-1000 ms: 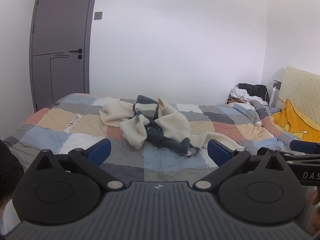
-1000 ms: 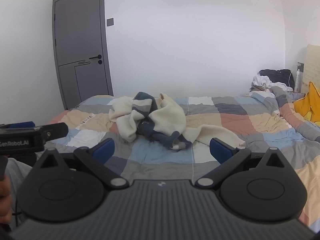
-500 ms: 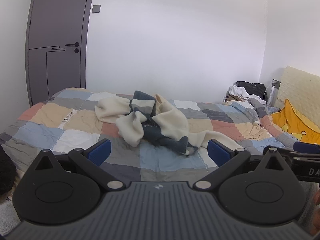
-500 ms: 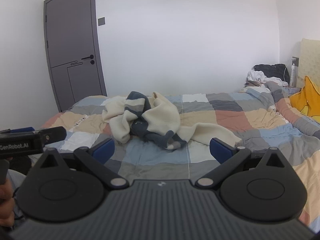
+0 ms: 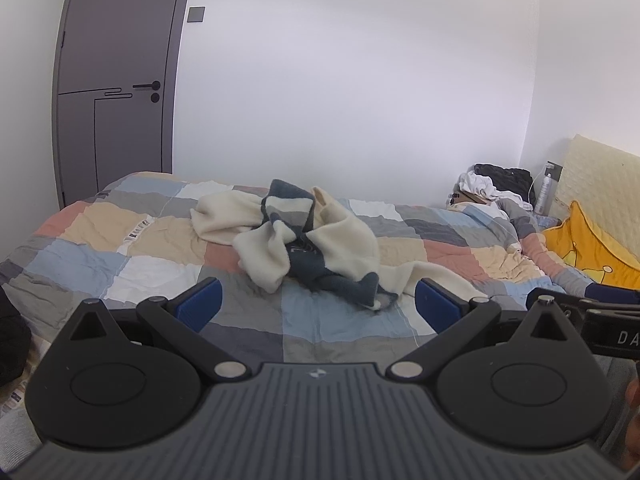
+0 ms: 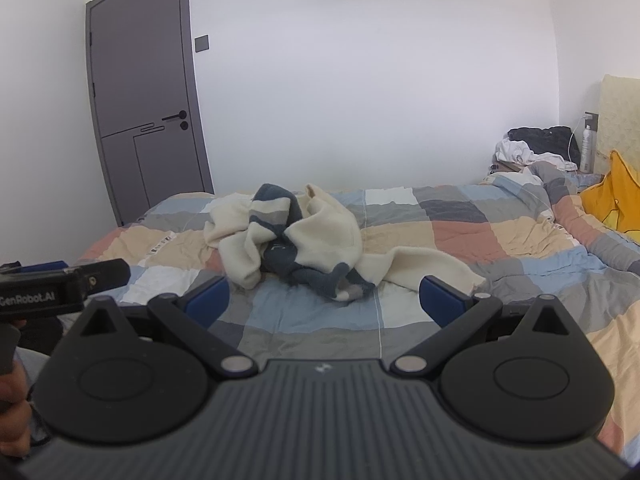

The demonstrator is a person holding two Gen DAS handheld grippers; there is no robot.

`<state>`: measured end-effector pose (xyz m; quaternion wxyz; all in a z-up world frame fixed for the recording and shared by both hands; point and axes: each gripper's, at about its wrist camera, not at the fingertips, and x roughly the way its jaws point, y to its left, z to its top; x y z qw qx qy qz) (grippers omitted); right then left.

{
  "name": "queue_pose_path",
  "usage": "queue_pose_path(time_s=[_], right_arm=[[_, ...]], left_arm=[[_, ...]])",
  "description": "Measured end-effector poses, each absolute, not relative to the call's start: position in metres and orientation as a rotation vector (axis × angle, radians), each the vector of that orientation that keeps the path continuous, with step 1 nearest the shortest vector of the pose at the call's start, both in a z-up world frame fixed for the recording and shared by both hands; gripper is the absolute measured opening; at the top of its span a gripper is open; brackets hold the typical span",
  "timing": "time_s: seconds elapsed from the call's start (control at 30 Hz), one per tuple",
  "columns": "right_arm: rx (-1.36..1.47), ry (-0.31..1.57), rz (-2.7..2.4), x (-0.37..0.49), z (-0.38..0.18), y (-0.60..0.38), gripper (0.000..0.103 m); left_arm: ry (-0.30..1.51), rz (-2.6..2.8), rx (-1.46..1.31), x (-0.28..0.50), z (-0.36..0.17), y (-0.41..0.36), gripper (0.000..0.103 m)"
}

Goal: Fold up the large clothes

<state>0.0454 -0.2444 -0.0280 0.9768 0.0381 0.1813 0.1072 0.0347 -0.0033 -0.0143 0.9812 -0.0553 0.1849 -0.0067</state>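
Grey door (image 5: 114, 80) with black handle, upper left of frame; grey wall switch (image 5: 196, 14) just right of it. Patchwork quilt (image 5: 152, 236) in blue, grey, peach and white across the middle. Yellow cushion (image 5: 592, 244) at right edge. Heap of white and black clothes (image 5: 496, 182), middle right, with a pale bottle (image 5: 545, 192) beside it

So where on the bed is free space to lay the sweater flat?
The quilt is bare in front of the crumpled sweater, toward both open grippers, and on its right up to the yellow pillow. The far right corner is crowded with a clothes pile.
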Motion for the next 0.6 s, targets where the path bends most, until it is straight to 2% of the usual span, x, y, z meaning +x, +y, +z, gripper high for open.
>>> queue_pose_path(time_s=[0.6], right_arm=[[0.084, 0.383, 0.232, 0.0527, -0.0319, -0.2403, 0.103]], left_arm=[[0.37, 0.005, -0.112, 0.0305, -0.0199, 0.0057, 0.103]])
